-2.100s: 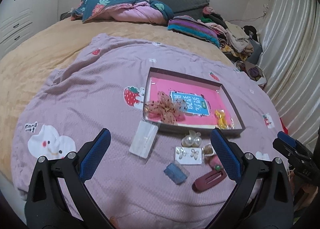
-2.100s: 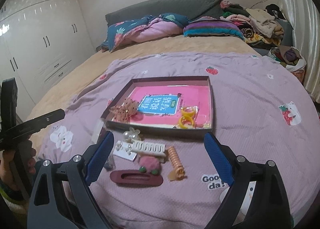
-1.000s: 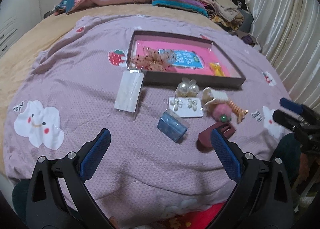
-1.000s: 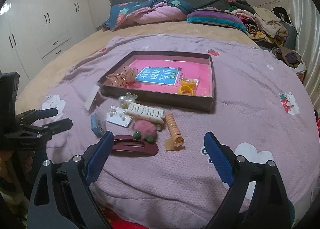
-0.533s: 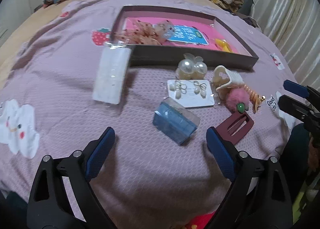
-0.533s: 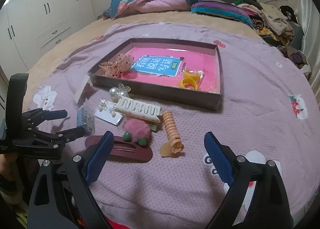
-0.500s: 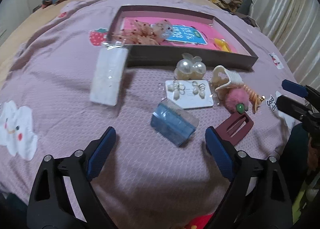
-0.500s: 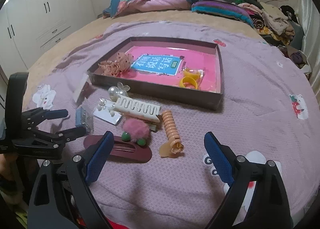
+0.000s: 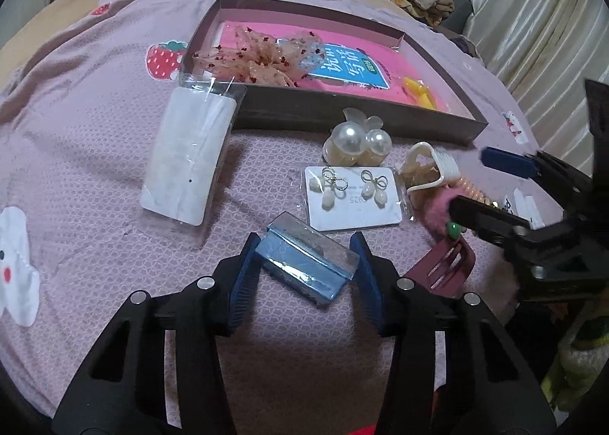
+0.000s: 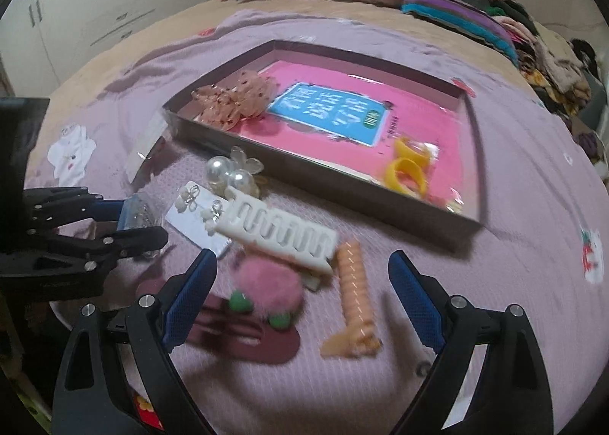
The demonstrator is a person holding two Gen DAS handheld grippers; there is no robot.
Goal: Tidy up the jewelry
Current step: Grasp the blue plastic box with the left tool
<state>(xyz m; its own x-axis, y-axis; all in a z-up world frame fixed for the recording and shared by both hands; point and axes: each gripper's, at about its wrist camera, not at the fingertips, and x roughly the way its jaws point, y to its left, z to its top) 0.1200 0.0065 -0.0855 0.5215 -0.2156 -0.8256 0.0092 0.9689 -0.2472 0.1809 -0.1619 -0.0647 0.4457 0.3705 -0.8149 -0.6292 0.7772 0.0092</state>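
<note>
A bed under a lilac blanket (image 9: 95, 153) carries everything, with bare cloth open to the left and toward the near edge. Nearest, the left tongs (image 9: 306, 260) have just been closing and now flank a small blue packet (image 9: 304, 263), pads at its ends, while the right tongs (image 10: 300, 301) stand spread over a pink pompom clip (image 10: 266, 288). Beyond lie an earring card (image 9: 354, 195) and, farther, the brown tray (image 9: 342, 119).

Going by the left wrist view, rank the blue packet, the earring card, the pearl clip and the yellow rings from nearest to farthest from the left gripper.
1. Blue packet, between the left gripper's pads.
2. Earring card, just beyond, slightly right.
3. Pearl clip, before the tray wall.
4. Yellow rings, inside the tray, far right.
</note>
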